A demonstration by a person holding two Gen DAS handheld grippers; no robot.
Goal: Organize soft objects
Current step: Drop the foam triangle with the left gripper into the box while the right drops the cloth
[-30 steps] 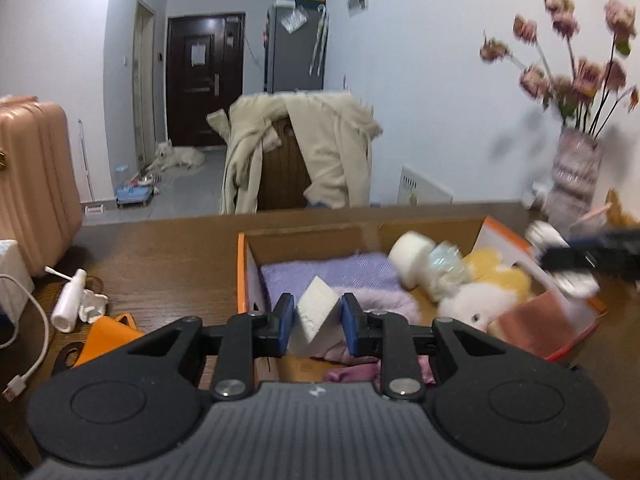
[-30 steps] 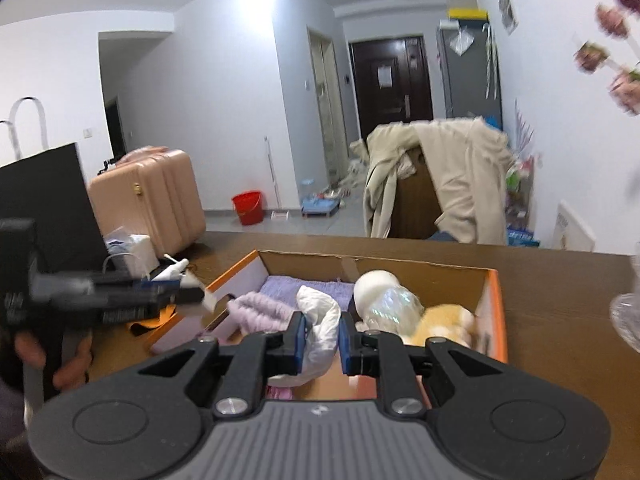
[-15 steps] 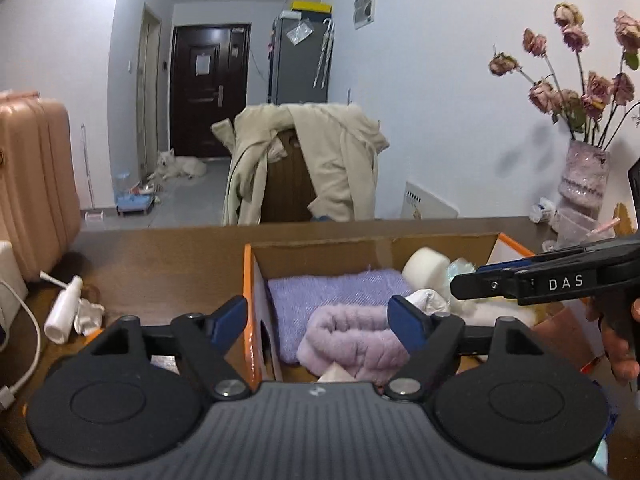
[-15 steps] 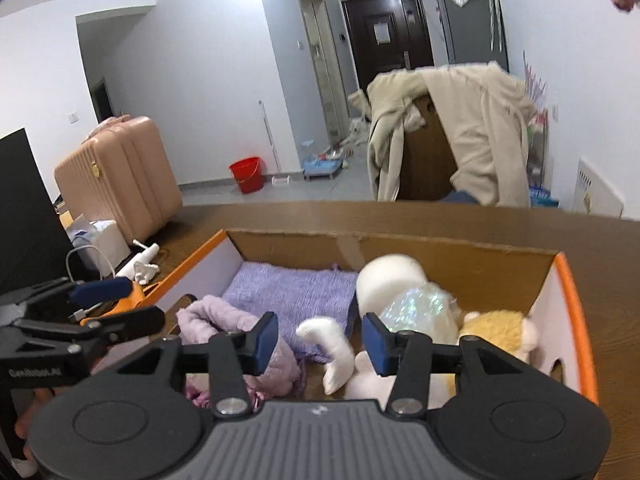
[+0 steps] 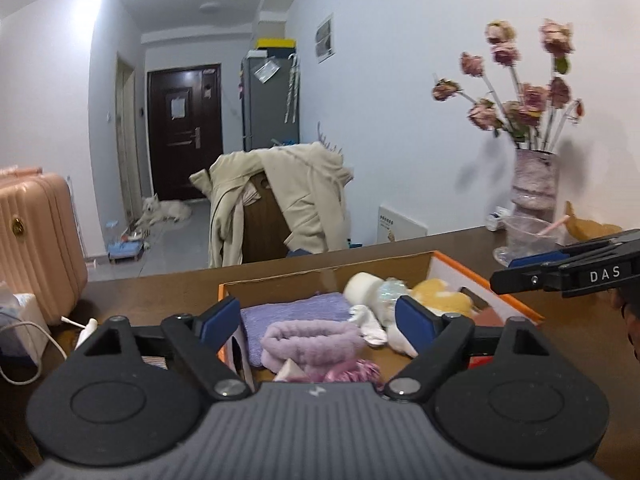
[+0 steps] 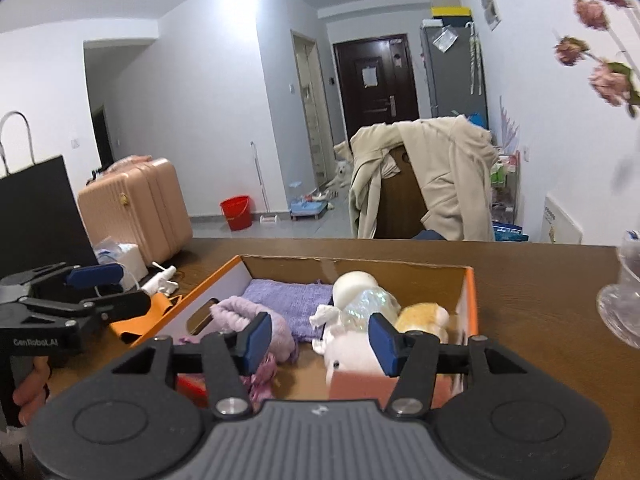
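An orange cardboard box [image 5: 520, 305] [image 6: 473, 300] stands on the brown table. Inside lie a purple knit cloth [image 5: 296, 311] [image 6: 286, 300], a lilac fluffy roll [image 5: 312, 338] [image 6: 236, 312], a white plush [image 6: 348, 354], a yellow plush [image 5: 440, 299] [image 6: 420, 315] and a white round toy [image 5: 362, 285] [image 6: 354, 284]. My left gripper [image 5: 318, 320] [image 6: 120, 288] hovers at the box's near left side, jaws opening, nothing between them. My right gripper [image 6: 320, 338] [image 5: 514, 270] hovers over the near right side, jaws opening and free of the white plush below.
A vase of dried flowers [image 5: 534, 188] and a glass [image 5: 524, 236] stand right of the box. Left of it lie a white bottle [image 6: 160, 280], an orange strap [image 6: 160, 308], a cable and a black bag [image 6: 40, 208]. A coat-draped chair [image 5: 280, 200] stands beyond the table.
Each gripper was shut on a white soft item over the box. Both jaws have spread, the items now lie in the box, and both grippers have drawn back and risen slightly.
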